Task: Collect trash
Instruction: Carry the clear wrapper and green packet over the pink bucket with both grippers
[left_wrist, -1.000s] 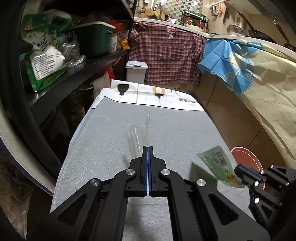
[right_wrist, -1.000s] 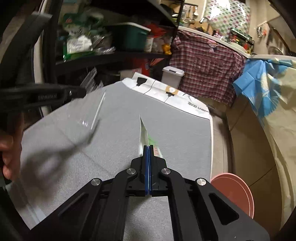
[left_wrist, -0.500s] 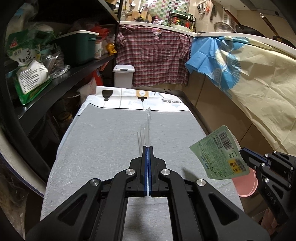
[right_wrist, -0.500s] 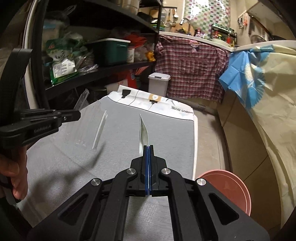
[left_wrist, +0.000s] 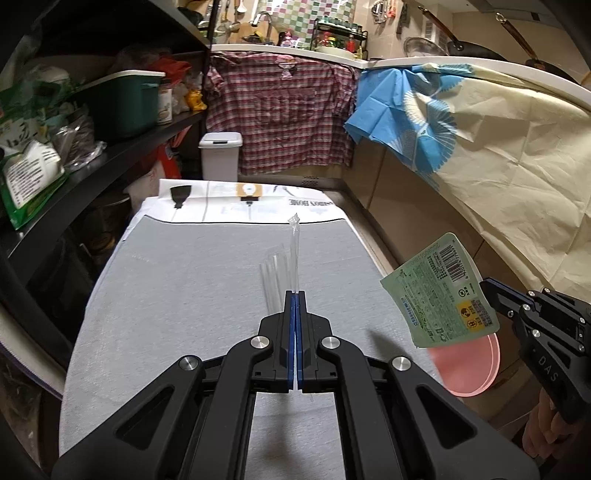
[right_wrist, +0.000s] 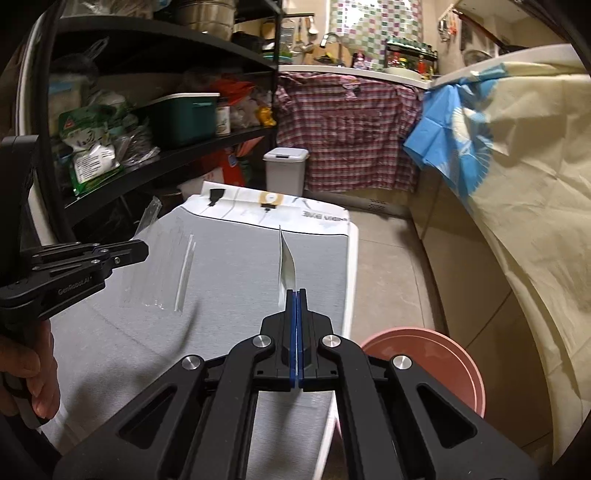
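The left gripper (left_wrist: 296, 299) points level over the grey table (left_wrist: 184, 295), jaws pinched tight on a clear plastic wrapper (left_wrist: 284, 258) jutting ahead. Right of it, the right gripper (right_wrist: 296, 297) clamps a green label (left_wrist: 439, 291) above the pink bin (right_wrist: 436, 362) below its jaws.

A cramped home kitchen. Far: a counter (left_wrist: 295, 50) with sink tap (left_wrist: 266, 18), hanging utensils (right_wrist: 301, 35), checked wall tiles (left_wrist: 295, 14) and a spice rack (left_wrist: 340, 35). Right: pans (left_wrist: 469, 48) hang on the wall. Left: dark shelving (right_wrist: 166, 147) stocked with food packets (left_wrist: 26, 166). A white lidded bin (left_wrist: 220, 155) stands on the tiled floor (right_wrist: 391, 266).
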